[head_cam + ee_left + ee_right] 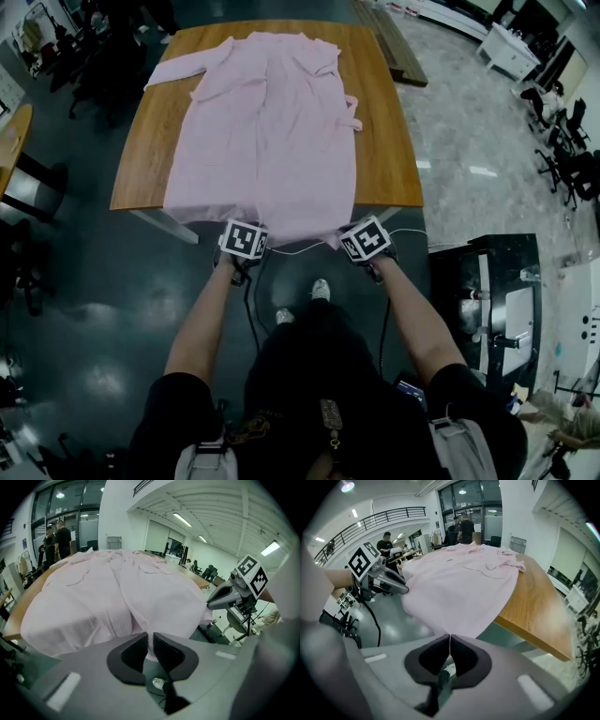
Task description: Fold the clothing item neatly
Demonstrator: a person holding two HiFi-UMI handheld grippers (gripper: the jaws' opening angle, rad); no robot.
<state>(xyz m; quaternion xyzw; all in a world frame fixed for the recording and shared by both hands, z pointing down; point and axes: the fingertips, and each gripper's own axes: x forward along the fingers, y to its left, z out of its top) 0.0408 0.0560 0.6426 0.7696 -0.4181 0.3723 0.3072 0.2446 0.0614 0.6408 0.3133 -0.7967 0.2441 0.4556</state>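
Wooden table (141, 150) in a wide hall, covered by a pink robe (272, 131).
The pink robe is spread flat, collar at the far end, with its hem hung over the near edge. That hem is pinched by the left gripper (149, 641), cloth caught in the narrow slit between its jaws, and by the right gripper (449, 639), jaws pressed together on it.

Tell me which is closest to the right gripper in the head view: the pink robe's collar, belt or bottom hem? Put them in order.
1. Bottom hem, held by the right gripper, just off the table's near edge.
2. Belt, on the robe's right side, about midway up.
3. Collar, at the table's far end.
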